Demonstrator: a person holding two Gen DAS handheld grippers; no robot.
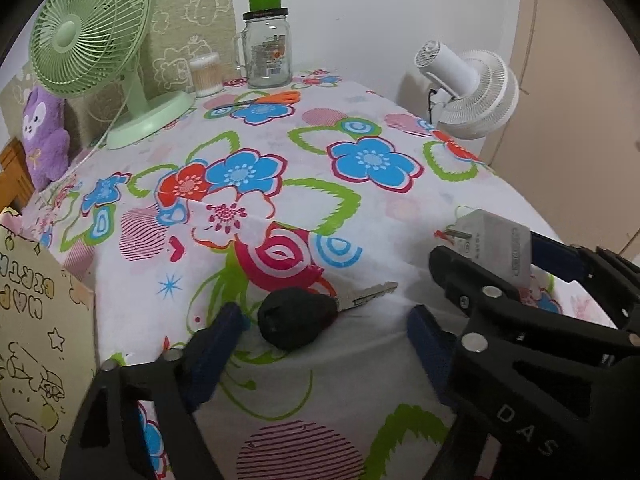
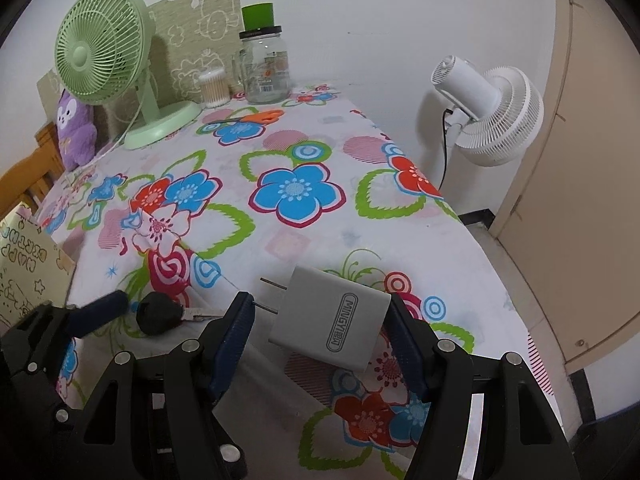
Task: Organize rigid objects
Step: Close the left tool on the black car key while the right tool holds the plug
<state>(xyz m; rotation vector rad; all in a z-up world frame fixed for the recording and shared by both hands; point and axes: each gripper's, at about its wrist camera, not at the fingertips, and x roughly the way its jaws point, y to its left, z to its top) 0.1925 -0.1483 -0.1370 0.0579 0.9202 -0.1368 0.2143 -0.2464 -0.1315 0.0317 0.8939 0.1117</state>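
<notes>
A black-headed key [image 1: 298, 316] lies on the flowered tablecloth [image 1: 360, 208], between the fingers of my open left gripper [image 1: 324, 332], which touches nothing. The key also shows in the right wrist view [image 2: 160, 314] at lower left. A grey plug-in charger [image 2: 330, 320] with two prongs sits between the fingers of my right gripper [image 2: 320, 320]; the right finger touches its edge, the left finger stands apart. In the left wrist view the charger [image 1: 492, 244] and right gripper [image 1: 516, 276] are at the right.
At the table's back stand a green desk fan [image 1: 92, 36], a glass jar with green lid [image 1: 268, 48], a cotton swab tub [image 1: 206, 74] and orange scissors [image 1: 264, 100]. A purple plush [image 1: 42, 136] and paper bag [image 1: 36, 340] are left. A white fan [image 2: 492, 116] stands right.
</notes>
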